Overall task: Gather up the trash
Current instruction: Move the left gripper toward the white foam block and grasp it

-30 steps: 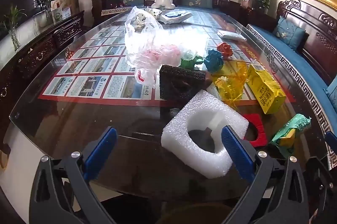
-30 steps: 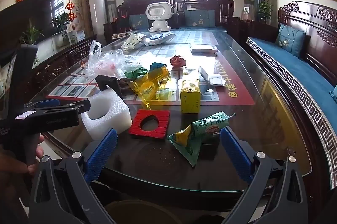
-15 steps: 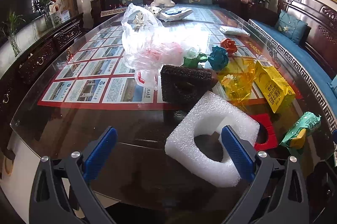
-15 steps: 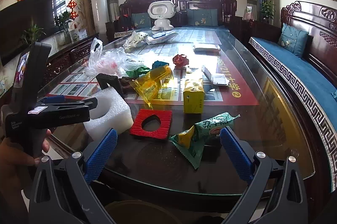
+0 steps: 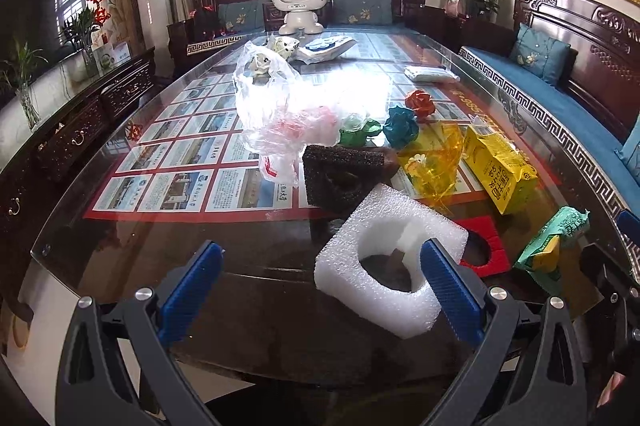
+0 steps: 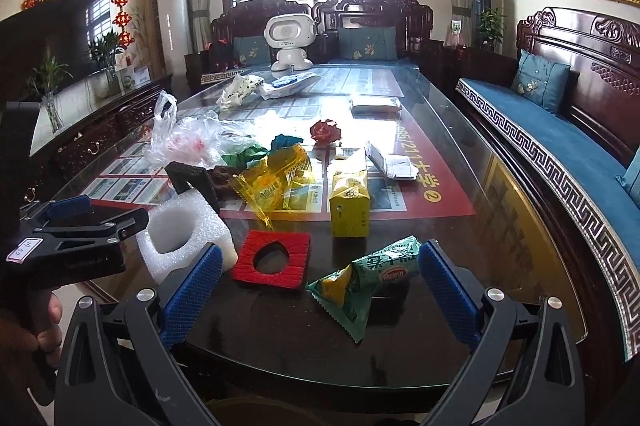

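Trash lies on the near end of a glass table [image 5: 168, 250]. In the left wrist view a white foam block [image 5: 384, 258] with a hole sits just ahead, its right side at my right finger. My left gripper [image 5: 324, 290] is open and empty. Behind the block are a black foam piece [image 5: 340, 174], a clear plastic bag [image 5: 280, 114], yellow cellophane [image 5: 432, 162] and a yellow carton [image 5: 500, 170]. My right gripper [image 6: 316, 290] is open and empty, with a green snack wrapper [image 6: 368, 278] and a red foam square [image 6: 276, 258] between its fingers.
Paper flowers [image 5: 404, 122] lie mid-table. A white robot toy [image 5: 298, 2] and papers stand at the far end. A blue-cushioned wooden bench [image 6: 560, 146] runs along the right, a dark cabinet [image 5: 60, 130] along the left. The left gripper also shows in the right wrist view [image 6: 80, 238].
Both grippers have moved forward and slightly up toward the table. The white foam block now sits closer in the left view. Nothing was grasped.
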Demonstrator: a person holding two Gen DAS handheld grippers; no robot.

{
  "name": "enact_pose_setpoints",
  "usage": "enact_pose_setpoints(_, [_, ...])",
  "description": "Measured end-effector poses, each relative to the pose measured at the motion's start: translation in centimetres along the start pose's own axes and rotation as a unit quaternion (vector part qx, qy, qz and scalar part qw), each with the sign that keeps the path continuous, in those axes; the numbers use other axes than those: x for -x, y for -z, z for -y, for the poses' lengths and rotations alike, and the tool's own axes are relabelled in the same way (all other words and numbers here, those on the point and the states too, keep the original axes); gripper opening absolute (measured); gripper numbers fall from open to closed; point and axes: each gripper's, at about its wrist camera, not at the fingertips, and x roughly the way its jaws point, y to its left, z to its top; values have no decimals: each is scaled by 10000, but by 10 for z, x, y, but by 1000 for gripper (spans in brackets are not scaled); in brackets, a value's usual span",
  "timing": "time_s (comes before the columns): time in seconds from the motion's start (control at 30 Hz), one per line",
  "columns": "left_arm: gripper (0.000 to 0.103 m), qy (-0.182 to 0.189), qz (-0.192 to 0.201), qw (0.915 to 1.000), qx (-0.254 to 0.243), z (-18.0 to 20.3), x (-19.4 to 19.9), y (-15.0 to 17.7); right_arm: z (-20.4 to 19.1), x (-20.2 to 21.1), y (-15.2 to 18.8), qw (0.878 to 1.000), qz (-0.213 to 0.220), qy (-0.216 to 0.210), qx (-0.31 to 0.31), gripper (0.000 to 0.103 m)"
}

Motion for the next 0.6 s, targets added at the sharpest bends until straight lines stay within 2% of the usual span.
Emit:
enact_pose_setpoints(0.17, [99, 56, -50, 10000, 14, 1, 1, 0, 0, -1, -2, 10000, 20, 28, -9, 95])
enact_pose_setpoints(0.4, [99, 191, 126, 9997, 115, 0, 9, -1, 1, -2, -5, 10000, 43, 47, -13, 95])
enact_pose_setpoints(0.6, [99, 149, 99, 9998, 67, 2, 8, -1, 0, -4, -4, 10000, 13, 46, -12, 95])
